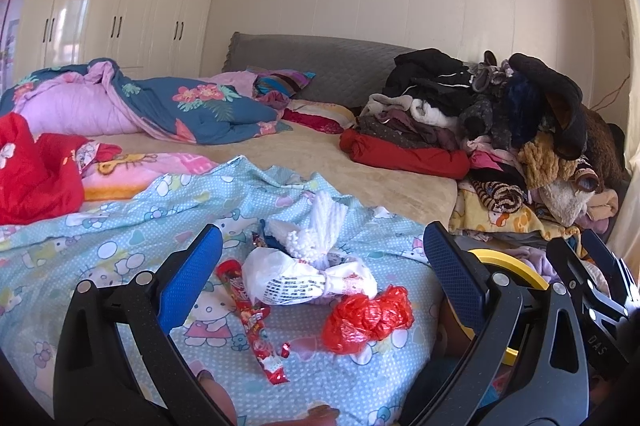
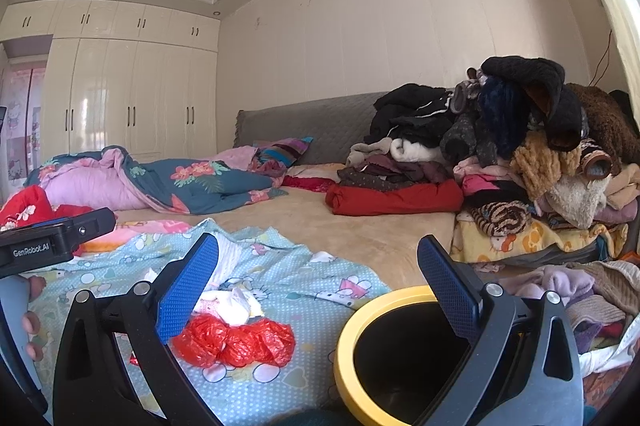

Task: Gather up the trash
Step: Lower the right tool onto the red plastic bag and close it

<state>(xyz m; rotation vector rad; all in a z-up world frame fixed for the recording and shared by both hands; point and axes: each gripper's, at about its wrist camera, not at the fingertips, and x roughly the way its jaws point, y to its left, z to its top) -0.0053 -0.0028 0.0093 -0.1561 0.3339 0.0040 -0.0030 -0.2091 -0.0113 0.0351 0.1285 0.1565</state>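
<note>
Trash lies on a light-blue cartoon bedsheet (image 1: 120, 234): a crumpled red plastic bag (image 1: 366, 318) (image 2: 236, 340), a knotted white printed bag (image 1: 304, 280) (image 2: 234, 306), a long red snack wrapper (image 1: 256, 326) and a white knitted piece (image 1: 320, 230). My left gripper (image 1: 322, 246) is open above this trash, which sits between its blue pads. My right gripper (image 2: 318, 258) is open too, empty, its right finger over a yellow-rimmed black bin (image 2: 384, 346) (image 1: 512, 266) standing at the bed's edge. The red bag lies just beside the right gripper's left pad (image 2: 188, 290).
A tall heap of clothes (image 2: 520, 154) fills the right side of the bed. A floral quilt (image 1: 180, 106) and red cloth (image 1: 36, 170) lie on the left. Grey headboard (image 1: 320, 62) and white wardrobe (image 1: 112, 10) stand behind. The tan mattress (image 2: 340, 226) shows mid-bed.
</note>
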